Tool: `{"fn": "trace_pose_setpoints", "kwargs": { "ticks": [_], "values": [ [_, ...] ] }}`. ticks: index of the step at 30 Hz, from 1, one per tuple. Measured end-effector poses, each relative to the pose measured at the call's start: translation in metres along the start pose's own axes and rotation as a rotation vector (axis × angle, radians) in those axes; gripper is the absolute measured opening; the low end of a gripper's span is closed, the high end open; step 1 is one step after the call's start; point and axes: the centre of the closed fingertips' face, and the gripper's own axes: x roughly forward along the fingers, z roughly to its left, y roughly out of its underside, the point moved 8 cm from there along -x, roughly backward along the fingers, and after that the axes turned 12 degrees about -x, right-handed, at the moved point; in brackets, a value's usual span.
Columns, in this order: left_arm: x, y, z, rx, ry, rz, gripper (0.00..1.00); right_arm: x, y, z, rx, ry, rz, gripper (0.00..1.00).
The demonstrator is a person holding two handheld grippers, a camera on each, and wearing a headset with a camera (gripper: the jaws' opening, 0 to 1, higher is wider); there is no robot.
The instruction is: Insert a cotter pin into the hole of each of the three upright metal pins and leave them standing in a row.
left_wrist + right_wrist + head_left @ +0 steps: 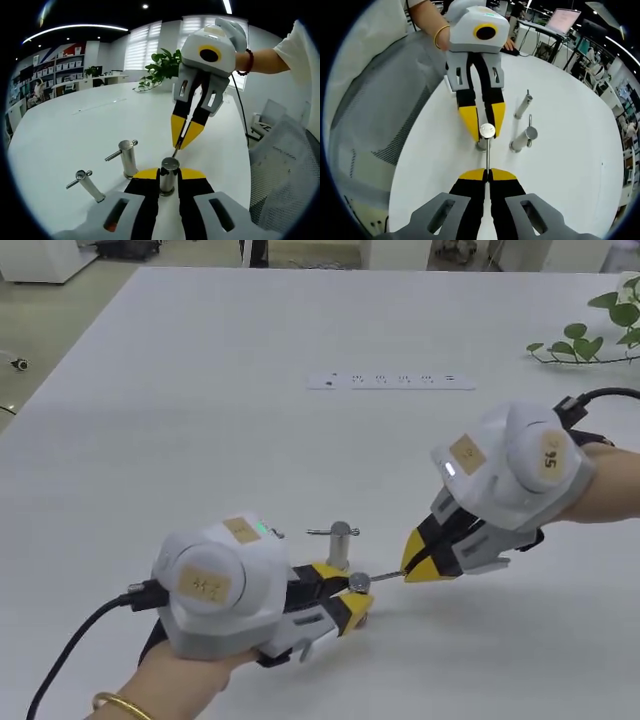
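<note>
Your left hand-held gripper (169,181) is clamped on an upright metal pin (169,165), one yellow-tipped jaw on each side of its shaft, with the pin's base on the white surface (200,390). Your right hand-held gripper (487,175) has its jaws pressed together on a cotter pin (488,152), which sticks straight out from the tips and points at the head of the clamped pin. The cotter pin's far end meets that head. Whether it has entered the hole cannot be told.

In the left gripper view, a second metal pin (128,158) stands just beside the clamped one, with a second cotter pin (116,153) through its head. A third metal pin (91,186) stands further out on the same side and carries a third cotter pin (75,181). A white power strip (390,381) lies well apart, toward the far side of the surface, and a leafy plant (600,335) trails near its far right edge.
</note>
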Motion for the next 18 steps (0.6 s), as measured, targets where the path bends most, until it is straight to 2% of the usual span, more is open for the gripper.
{"fn": "trace_pose_setpoints", "kwargs": {
  "ticks": [18],
  "values": [
    [-0.001, -0.0003, -0.0006, 0.0, 0.003, 0.009, 0.12, 0.0053, 0.0036, 0.0015, 0.008, -0.005, -0.01, 0.03]
  ]
}}
